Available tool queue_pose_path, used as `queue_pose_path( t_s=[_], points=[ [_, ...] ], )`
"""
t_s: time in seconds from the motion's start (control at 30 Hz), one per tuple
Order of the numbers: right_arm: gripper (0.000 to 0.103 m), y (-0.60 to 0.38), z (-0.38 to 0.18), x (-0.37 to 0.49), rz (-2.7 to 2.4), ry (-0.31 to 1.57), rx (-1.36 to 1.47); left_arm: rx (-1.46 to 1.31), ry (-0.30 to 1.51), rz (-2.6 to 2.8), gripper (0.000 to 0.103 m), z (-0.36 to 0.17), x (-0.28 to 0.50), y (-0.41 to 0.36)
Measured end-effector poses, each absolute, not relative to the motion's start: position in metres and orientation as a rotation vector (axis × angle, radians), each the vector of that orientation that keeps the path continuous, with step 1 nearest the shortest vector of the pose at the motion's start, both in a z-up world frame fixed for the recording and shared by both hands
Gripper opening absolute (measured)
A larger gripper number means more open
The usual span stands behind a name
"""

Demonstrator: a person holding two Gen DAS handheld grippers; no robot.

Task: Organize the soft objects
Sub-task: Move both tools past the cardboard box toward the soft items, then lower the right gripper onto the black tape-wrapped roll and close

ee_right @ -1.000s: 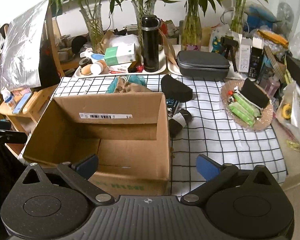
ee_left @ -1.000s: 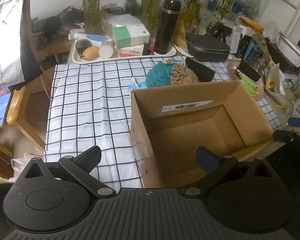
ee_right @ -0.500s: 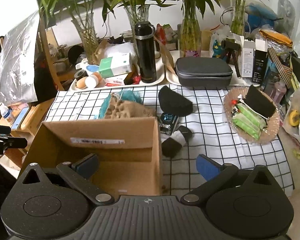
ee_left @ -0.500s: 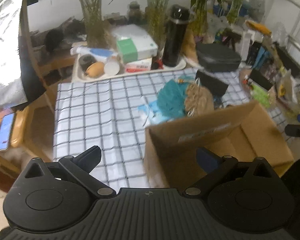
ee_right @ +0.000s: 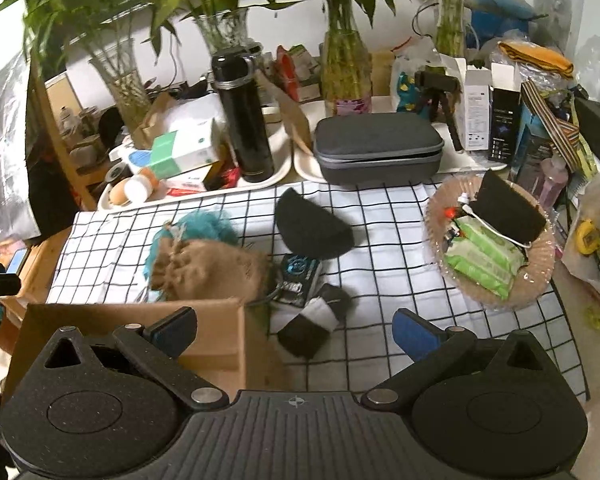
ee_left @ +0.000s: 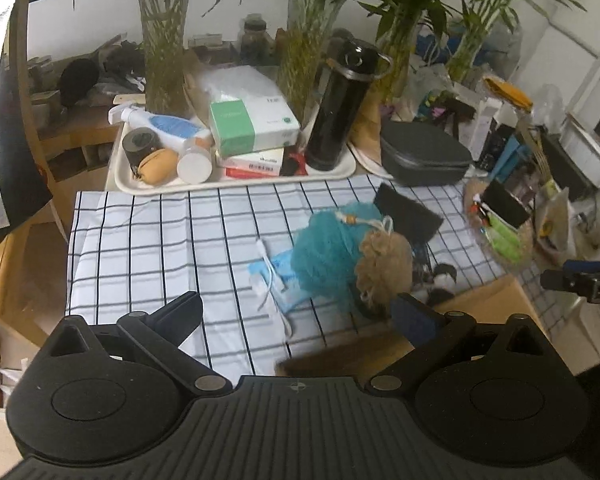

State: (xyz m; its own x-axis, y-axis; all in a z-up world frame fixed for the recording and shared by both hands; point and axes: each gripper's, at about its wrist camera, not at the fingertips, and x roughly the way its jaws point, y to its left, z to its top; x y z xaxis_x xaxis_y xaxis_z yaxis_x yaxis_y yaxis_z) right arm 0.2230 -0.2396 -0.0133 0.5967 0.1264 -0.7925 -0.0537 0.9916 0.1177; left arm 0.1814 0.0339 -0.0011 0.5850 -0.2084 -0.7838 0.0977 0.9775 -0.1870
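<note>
Left tool (ee_left: pixel 296 314) and right tool (ee_right: pixel 294 326), each with its fingers spread wide and nothing between them, both raised above a tabletop covered by a checked cloth (ee_left: pixel 148 248). The soft objects lie in a loose cluster near the middle of the cloth: a teal pouf (ee_left: pixel 326 248) touching a tan pouf (ee_left: pixel 384 266), with a blue mask (ee_left: pixel 274 276) just beside the teal one and partly under it (its white ear loops trail toward the near edge). In the right wrist view the tan pouf (ee_right: pixel 210 266) lies in front of the teal one (ee_right: pixel 204 226); to its right are a small dark packet (ee_right: pixel 296 278), a rolled black-and-white sock (ee_right: pixel 314 324) and, farther back, a black half-round pouch (ee_right: pixel 312 226). An open box (ee_right: pixel 208 334) stands at the near edge of the cloth, just in front of the tan pouf and under the right tool's left finger; its inside is hidden. A basket (ee_right: pixel 540 264) of green packs sits at the right, well apart from the cluster. A tray (ee_left: pixel 126 174) with a black flask (ee_left: pixel 340 114) stands behind the cloth.
</note>
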Motion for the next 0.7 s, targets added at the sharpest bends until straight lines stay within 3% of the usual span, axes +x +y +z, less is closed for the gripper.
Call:
queue_pose_path(
  t_s=[0.7],
  points=[
    [0.102, -0.273, -0.100, 0.308, 0.066, 1.077, 0.282, -0.153, 0.899, -0.182, 0.103, -0.050, 0.263, 0.053]
  ],
)
